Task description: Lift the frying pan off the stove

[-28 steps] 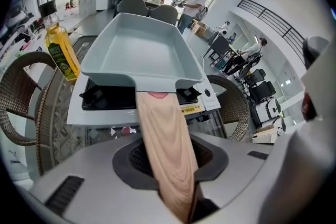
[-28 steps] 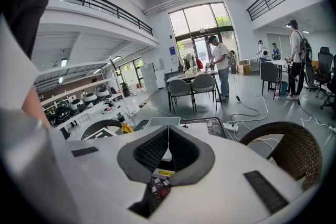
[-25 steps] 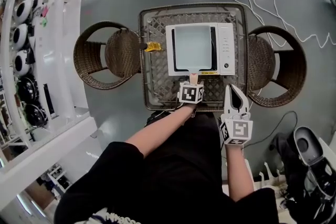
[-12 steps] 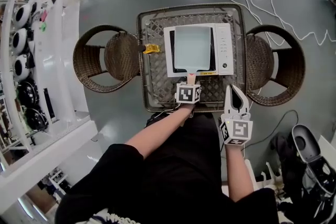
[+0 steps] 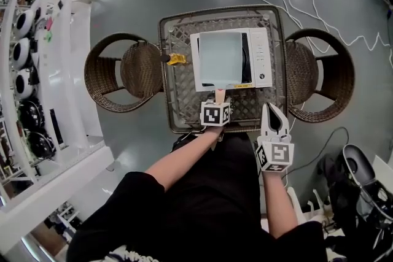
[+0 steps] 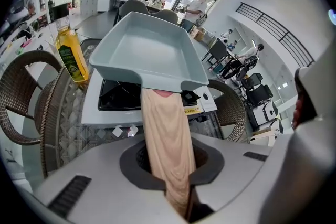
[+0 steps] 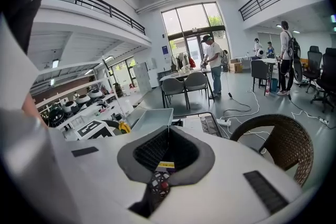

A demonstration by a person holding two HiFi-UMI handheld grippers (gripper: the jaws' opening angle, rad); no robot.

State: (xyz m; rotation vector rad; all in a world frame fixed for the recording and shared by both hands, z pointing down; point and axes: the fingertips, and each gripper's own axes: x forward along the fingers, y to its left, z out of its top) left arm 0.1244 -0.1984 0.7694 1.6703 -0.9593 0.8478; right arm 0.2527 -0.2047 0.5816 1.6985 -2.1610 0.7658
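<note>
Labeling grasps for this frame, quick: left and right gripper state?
Left gripper: closed on the handle of the frying pan.
Right gripper: closed, holding nothing.

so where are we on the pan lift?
Done: the left tongs are clamped on the handle of the pan. In hand: the pan looks raised, with the black top of the stove showing under its near edge. Left: carry it fully clear, since it hangs above the stove. The right tongs are shut, empty and off to the side.
</note>
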